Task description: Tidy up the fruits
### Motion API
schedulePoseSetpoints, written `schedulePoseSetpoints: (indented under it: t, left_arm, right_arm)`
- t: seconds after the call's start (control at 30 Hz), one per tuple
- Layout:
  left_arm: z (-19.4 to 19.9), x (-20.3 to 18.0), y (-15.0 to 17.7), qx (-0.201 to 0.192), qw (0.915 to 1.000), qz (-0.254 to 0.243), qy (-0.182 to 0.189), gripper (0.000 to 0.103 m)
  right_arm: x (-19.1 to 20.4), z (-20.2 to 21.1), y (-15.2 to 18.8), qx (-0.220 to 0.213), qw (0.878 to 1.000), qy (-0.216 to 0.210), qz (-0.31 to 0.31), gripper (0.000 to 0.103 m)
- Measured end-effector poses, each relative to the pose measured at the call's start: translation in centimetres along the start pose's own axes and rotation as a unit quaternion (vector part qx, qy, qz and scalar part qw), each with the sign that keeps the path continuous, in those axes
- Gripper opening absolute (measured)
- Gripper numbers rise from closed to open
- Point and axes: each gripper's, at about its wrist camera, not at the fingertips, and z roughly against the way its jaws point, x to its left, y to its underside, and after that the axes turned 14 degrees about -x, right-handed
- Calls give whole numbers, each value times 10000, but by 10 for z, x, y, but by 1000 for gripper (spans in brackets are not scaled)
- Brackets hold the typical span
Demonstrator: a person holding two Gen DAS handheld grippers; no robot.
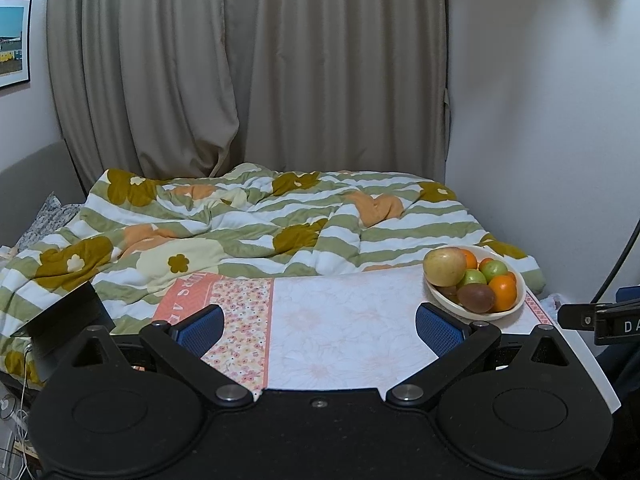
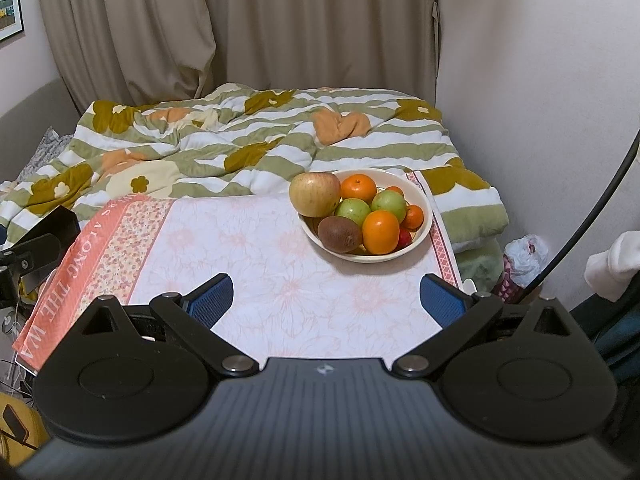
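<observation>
While both tools hang above the near edge of the cloth-covered table (image 2: 280,280), all the visible fruit sits together in the cream bowl (image 2: 425,204) at the table's far right corner. The left gripper (image 1: 320,330) has its blue pads spread wide with nothing between them; the right gripper (image 2: 326,300) is spread just as wide and likewise holds nothing. Heaped in the bowl are a large apple (image 2: 315,194) at the left rim, a kiwi (image 2: 339,233) at the front, a large orange (image 2: 381,232), two green fruits (image 2: 353,212), smaller oranges (image 2: 358,187) behind, and a red fruit (image 2: 405,237) mostly hidden. No fruit lies loose on the cloth.

Key relation: in the right wrist view the bowl lies ahead and slightly right of the tool's centre line, and fairly near; in the left wrist view the bowl (image 1: 518,282) lies far to the right, beyond the right pad. The right gripper is therefore judged the nearer and better aligned, and the apple and kiwi are its most exposed targets.

Fruit gathered in one bowl fits either a heap awaiting sorting or fruit already collected; the views do not settle which.
</observation>
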Motion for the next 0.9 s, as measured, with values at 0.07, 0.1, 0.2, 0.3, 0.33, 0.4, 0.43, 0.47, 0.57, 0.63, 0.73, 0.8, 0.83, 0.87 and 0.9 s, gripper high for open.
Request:
schedulePoseSetpoints:
  t: [0.07,0.1,0.2,0.3,0.33,0.4,0.43,0.47,0.57,0.63,0.73,0.8,0.83,0.87,0.9]
  left_arm:
    - [0,0,0,3,10000,-3,0,103]
    - [0,0,0,1,10000,-1,3,103]
    - [0,0,0,2,10000,-12,0,103]
    - [1,1,2,-5,10000,-61,-19,103]
    - [1,1,3,-7,10000,-74,-29,103]
    - [1,1,4,-12,9999,-102,-57,103]
    - [1,1,4,-8,9999,-116,-67,103]
    - [1,0,4,-6,9999,-127,-75,103]
    - [1,0,4,-16,9999,-137,-79,103]
    - [1,1,3,-9,9999,-123,-74,103]
    - [0,2,2,-18,9999,-123,-76,103]
    - [-1,2,3,20,9998,-160,-92,103]
    - [-1,2,3,38,9998,-185,-116,103]
    - [-2,2,4,51,9997,-208,-110,103]
    - [-2,3,4,57,9997,-210,-86,103]
  right_arm:
    - [0,0,1,2,10000,3,8,103]
    - [0,-1,0,2,10000,3,1,103]
    - [0,-1,0,6,10000,3,-4,103]
    - [0,-2,1,9,10000,3,-8,103]
    - [0,-1,1,9,10000,6,-10,103]
    - [0,-2,1,4,10000,6,-9,103]
    - [0,-2,1,8,10000,7,-13,103]
    - [0,-2,1,11,10000,5,-13,103]
    - [0,-2,0,11,10000,5,-11,103]
    - [0,-2,1,13,10000,6,-23,103]
    - [1,-2,1,23,10000,13,-30,103]
    - [2,-2,1,24,10000,20,-39,103]
    - [1,-2,1,26,10000,16,-45,103]
    - [0,-2,0,24,10000,18,-46,103]
    - [1,-3,1,25,10000,31,-60,103]
